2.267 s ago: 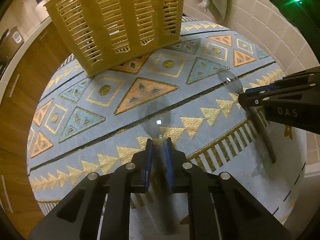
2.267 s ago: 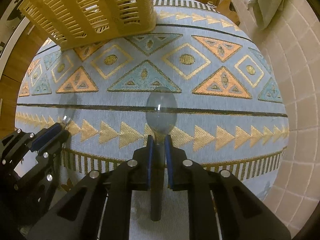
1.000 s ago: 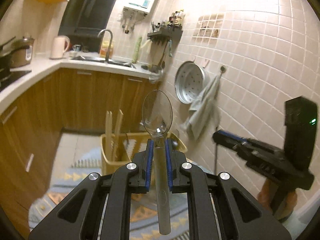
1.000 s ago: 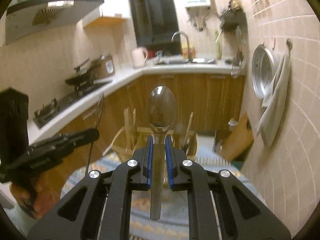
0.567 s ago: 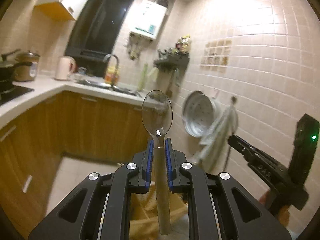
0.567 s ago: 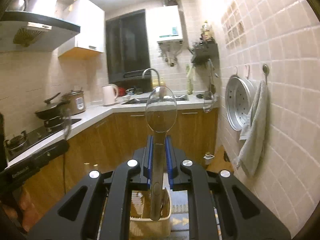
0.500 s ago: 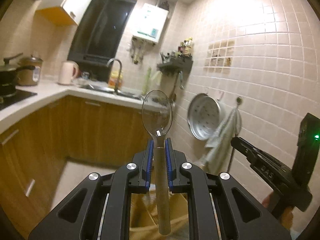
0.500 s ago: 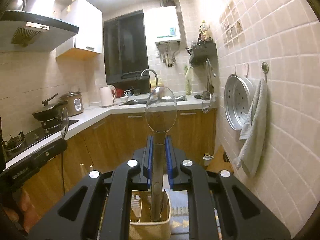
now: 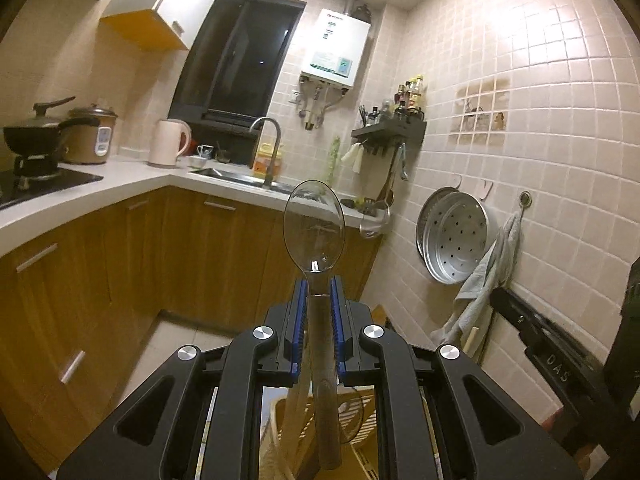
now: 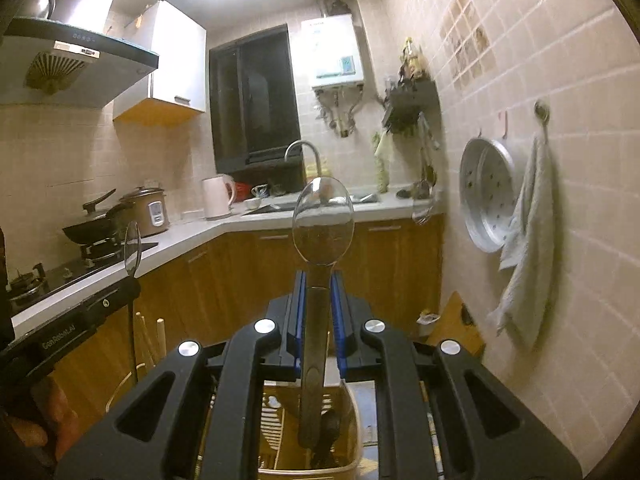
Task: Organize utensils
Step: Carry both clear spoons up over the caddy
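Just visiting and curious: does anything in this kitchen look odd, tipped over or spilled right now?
No spills or damage. The one oddity: the yellow utensil basket sits low by the floor, not on the counter. Each gripper holds a clear spoon bowl-up above it.

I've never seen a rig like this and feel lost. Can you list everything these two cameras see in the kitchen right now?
Clear spoons: two, transparent, one in the left gripper, one in the right gripper, bowls up.
Utensil basket: one, yellow, below the grippers.
Kettle: one, pale, on the counter.
Rice cooker: one, brown, beside the stove.
Pan: one, black, on the stove.
Faucet: one, metal, at the sink.
Steamer tray: one, silver, hanging on the wall.
Towel: one, grey, on a hook.
Left gripper: black, blue pads.
Right gripper: same.
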